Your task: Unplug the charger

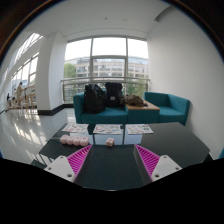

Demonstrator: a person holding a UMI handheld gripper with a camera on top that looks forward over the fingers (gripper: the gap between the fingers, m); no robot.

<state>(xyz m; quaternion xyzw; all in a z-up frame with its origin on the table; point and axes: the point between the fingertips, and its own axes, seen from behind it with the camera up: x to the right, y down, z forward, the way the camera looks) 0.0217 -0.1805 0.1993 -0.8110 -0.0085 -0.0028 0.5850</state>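
Observation:
My gripper [113, 157] is open wide, and its two magenta pads [78, 158] stand far apart over a dark tabletop [112, 172]. Nothing is between the fingers. A small pale object [109, 141] sits at the far edge of the dark table, just ahead of the fingers; I cannot tell whether it is the charger. Some small pale pink items [72, 143] lie at the same far edge, ahead of the left finger. No cable or socket shows clearly.
Beyond the dark table is a low table [108, 130] with papers on it. Behind it stands a teal sofa [100, 113] bearing black bags [95, 98], with a teal armchair [172, 106] to the right. Large windows fill the back wall.

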